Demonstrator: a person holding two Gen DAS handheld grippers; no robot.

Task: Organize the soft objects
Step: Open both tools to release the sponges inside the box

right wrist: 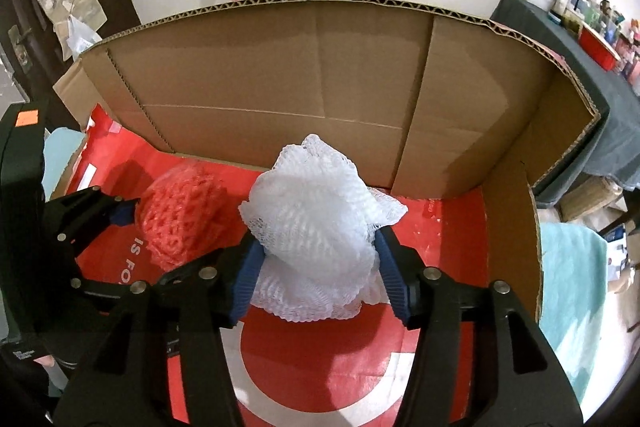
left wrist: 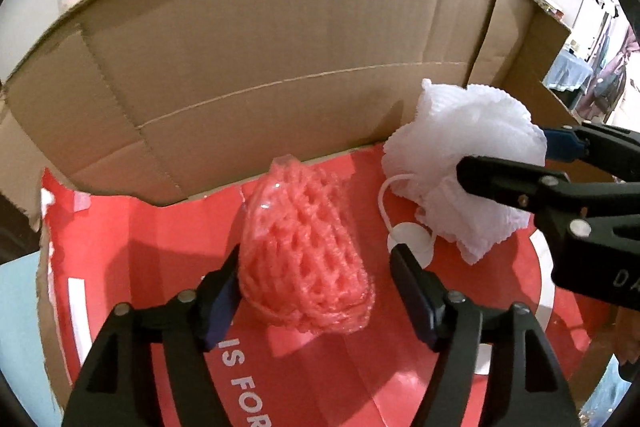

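Two soft items rest on red floor of cardboard box (left wrist: 240, 39).

Left wrist view: left gripper (left wrist: 316, 267) fingers wide, right finger clear of pink foam net (left wrist: 304, 247); lift straight out.

Right wrist view: right gripper (right wrist: 316, 267) fingers half-spread, brushing white mesh pouf (right wrist: 316, 227); widen before withdrawing, avoid snagging.

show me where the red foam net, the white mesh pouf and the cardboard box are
red foam net (left wrist: 304, 247), left wrist view, middle of its mesh
white mesh pouf (right wrist: 316, 223), right wrist view, middle of the bunched netting
cardboard box (right wrist: 280, 75), right wrist view, bare inner back wall
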